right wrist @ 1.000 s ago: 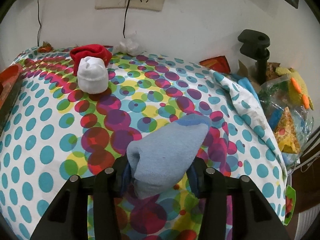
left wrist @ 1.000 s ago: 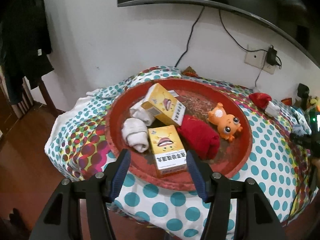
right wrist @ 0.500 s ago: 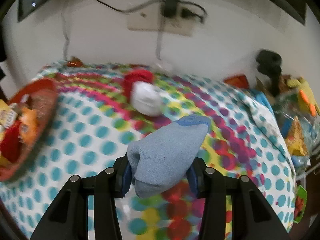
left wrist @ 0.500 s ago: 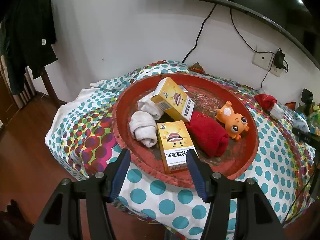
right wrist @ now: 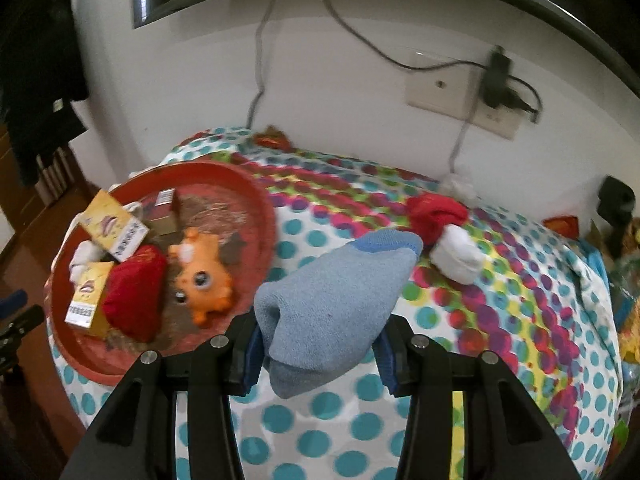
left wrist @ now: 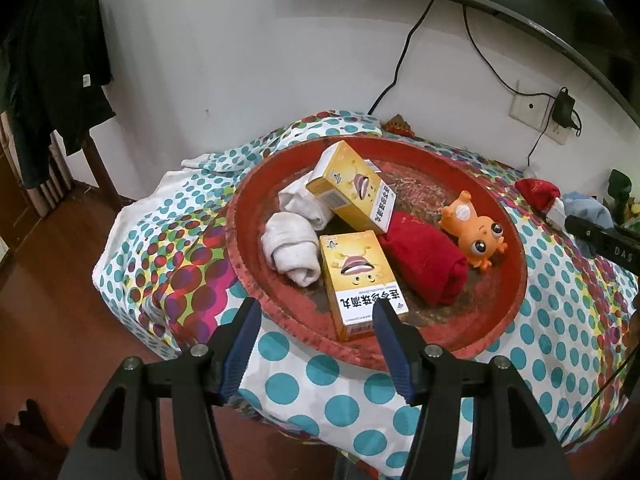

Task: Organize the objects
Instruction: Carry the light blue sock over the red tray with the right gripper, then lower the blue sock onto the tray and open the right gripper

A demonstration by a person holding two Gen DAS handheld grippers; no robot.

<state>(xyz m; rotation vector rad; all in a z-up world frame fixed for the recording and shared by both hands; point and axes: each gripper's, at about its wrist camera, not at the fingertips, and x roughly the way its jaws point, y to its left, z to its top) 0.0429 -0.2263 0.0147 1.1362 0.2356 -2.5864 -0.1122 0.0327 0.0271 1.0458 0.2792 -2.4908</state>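
Left gripper (left wrist: 316, 330): jaws released, nothing between them; it hangs just off the near rim of the tray (left wrist: 516, 248), with the nearer box (left wrist: 360, 280) in line ahead.
Tray contents, left to right: white rolls (left wrist: 292, 248), two yellow boxes, red roll (left wrist: 424, 264), orange toy (left wrist: 476, 232). The toy side has the most bare floor.
Right gripper (right wrist: 318, 344): jaws clenched on the blue sock (right wrist: 336, 300), held clear above the spotted tabletop (right wrist: 500, 320), right of the tray and near its rim.
Step in hand: I judge it to be carrying the sock over to the tray.
Doing it well: keep the grip firm, clear the rim before lowering, aim for the bare patch near the toy, and let go only once the sock rests on the tray floor, so it does not knock a box.
Sock axis: long axis runs from the jaws away and to the right; the darker blue band leads and the folded end sits in the grip.
Left over: a red-and-white sock (right wrist: 444, 232) lies on the tabletop, just beyond the blue one's tip in the right wrist view.
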